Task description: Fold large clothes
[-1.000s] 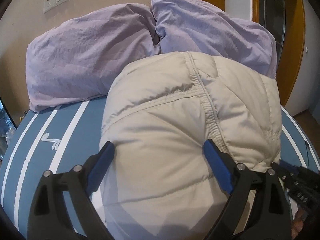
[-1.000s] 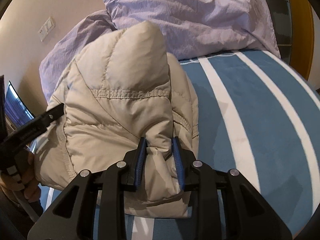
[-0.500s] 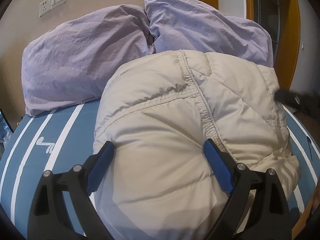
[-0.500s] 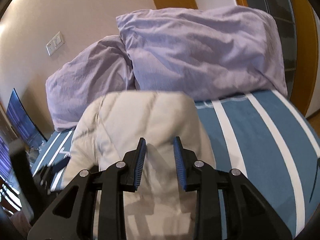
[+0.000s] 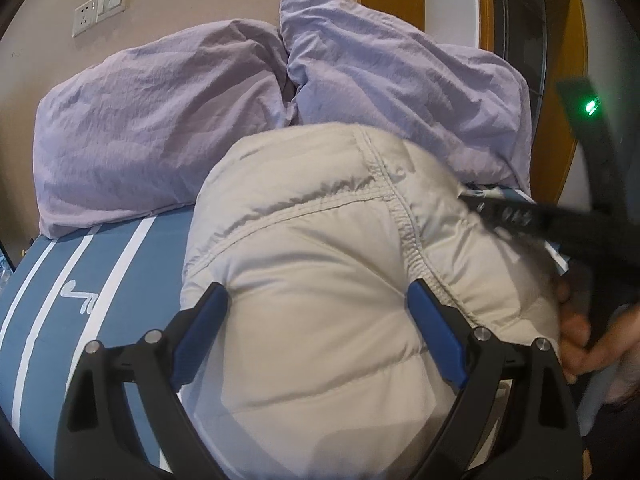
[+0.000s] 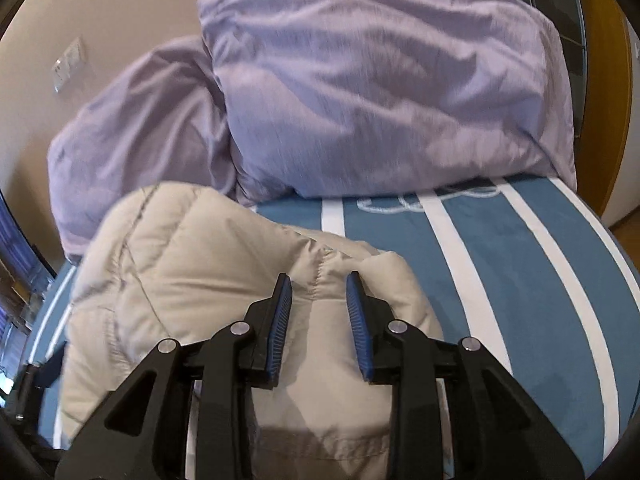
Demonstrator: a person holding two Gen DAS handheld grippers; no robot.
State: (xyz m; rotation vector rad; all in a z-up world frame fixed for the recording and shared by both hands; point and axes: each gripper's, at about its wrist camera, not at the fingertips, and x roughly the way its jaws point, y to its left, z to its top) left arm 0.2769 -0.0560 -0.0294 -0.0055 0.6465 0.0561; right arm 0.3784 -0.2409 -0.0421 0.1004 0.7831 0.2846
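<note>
A beige quilted down jacket (image 5: 320, 264) lies bundled on the blue striped bed; it also shows in the right wrist view (image 6: 208, 264). My left gripper (image 5: 320, 312) is wide open, its blue pads (image 5: 434, 332) on either side of the jacket's near bulge, gripping nothing. My right gripper (image 6: 319, 304) is open by a narrow gap, held over the jacket's near right fold, with no fabric pinched between the pads. The right gripper's black body (image 5: 560, 220) crosses the jacket's right side in the left wrist view.
Two lilac pillows (image 5: 168, 132) (image 6: 380, 92) lean against the beige wall at the head of the bed. The blue bedspread with white stripes (image 6: 520, 280) lies to the right of the jacket. A wall socket (image 5: 100, 8) and an orange door frame (image 5: 560, 160) stand behind.
My right gripper let go of the jacket fold it pinched, opened slightly and rose up over the jacket. The jacket dropped flatter. My left gripper stayed open in place.
</note>
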